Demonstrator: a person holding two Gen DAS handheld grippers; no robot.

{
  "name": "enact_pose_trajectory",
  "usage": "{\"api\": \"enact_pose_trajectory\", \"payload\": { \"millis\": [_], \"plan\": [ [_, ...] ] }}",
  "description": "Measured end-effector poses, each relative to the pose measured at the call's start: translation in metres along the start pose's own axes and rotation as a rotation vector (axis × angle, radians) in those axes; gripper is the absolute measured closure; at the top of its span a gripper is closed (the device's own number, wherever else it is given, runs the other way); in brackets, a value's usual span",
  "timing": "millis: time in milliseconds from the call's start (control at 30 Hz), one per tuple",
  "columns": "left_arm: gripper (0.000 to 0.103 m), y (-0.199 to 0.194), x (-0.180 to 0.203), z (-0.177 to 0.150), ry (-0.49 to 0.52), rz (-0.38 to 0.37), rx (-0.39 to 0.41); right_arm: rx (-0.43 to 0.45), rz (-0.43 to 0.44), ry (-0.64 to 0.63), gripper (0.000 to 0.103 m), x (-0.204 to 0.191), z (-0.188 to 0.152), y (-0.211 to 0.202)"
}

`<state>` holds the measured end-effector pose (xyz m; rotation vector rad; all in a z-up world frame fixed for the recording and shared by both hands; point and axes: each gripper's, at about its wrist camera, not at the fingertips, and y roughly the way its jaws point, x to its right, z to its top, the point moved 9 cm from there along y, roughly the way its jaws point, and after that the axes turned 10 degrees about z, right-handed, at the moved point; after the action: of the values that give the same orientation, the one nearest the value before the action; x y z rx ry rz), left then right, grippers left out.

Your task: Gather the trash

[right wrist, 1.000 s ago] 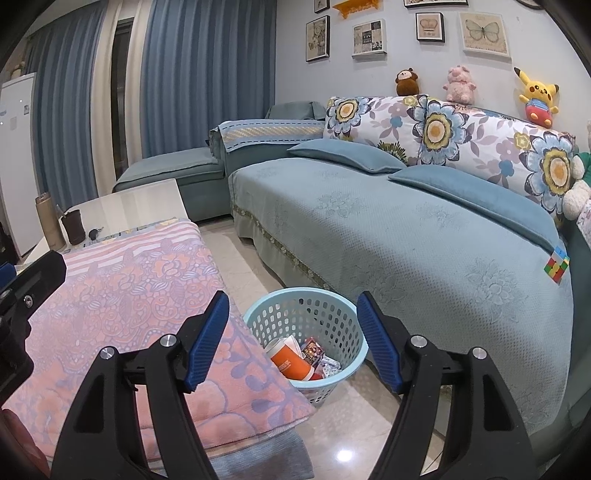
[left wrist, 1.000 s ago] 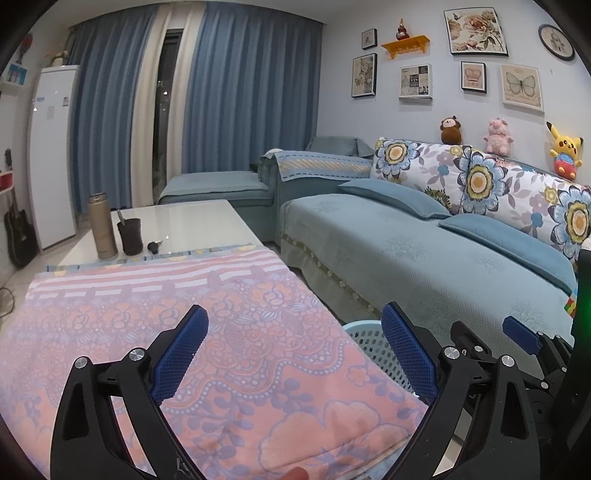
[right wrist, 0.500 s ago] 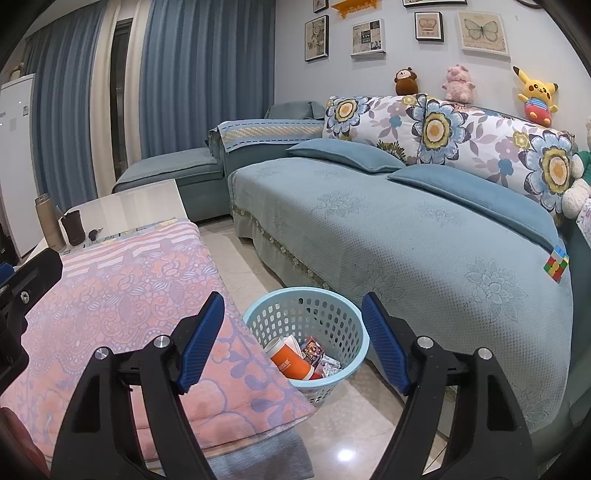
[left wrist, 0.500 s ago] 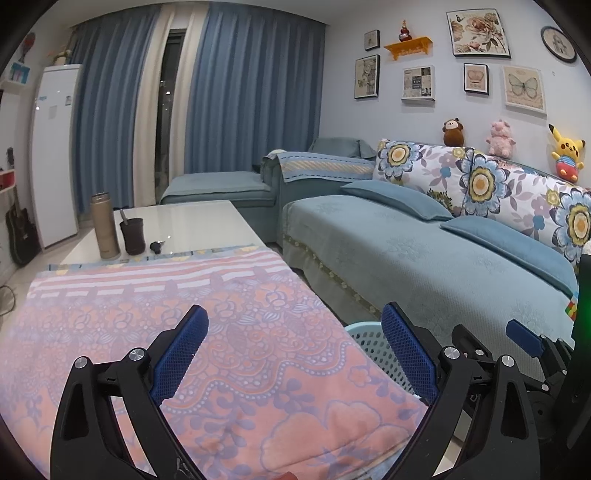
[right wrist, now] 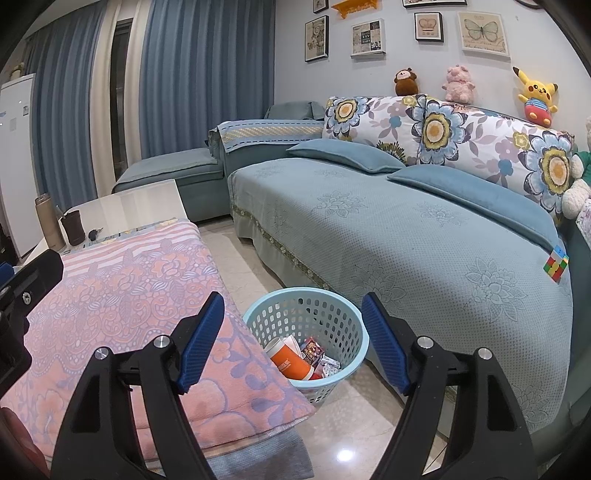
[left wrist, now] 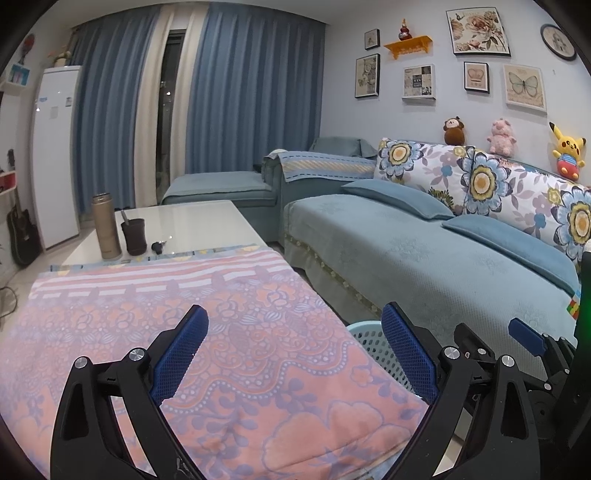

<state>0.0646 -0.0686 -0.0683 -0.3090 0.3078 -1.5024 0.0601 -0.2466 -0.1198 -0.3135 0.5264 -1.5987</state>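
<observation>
Blue curtains (left wrist: 255,103), teal sofa (right wrist: 406,236), framed pictures (left wrist: 476,31)

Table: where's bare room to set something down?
The cloth is bare all over. The white top is free right of the keys. Its left end is crowded: flask, cup, keys. The basket holds trash.

**Both grippers held wide, nothing between the pads**

The left black two-finger gripper with blue textured pads (left wrist: 293,349) points forward and slightly down, its jaws spread wide and empty. Just to its right the right black two-finger gripper with blue ribbed pads (right wrist: 293,341) tilts a little more steeply downward, jaws likewise parted with nothing gripped. In the left wrist view one blue pad (left wrist: 524,335) of the right gripper shows at the far right edge.
</observation>
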Motion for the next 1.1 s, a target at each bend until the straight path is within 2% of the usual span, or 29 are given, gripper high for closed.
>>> {"api": "enact_pose_trajectory", "payload": {
  "millis": [1100],
  "plan": [
    [0.009, 0.0005, 0.001, -0.002, 0.002, 0.018, -0.007, -0.005, 0.003, 0.013, 0.03, 0.0008, -0.0008, -0.0003]
  ]
}}
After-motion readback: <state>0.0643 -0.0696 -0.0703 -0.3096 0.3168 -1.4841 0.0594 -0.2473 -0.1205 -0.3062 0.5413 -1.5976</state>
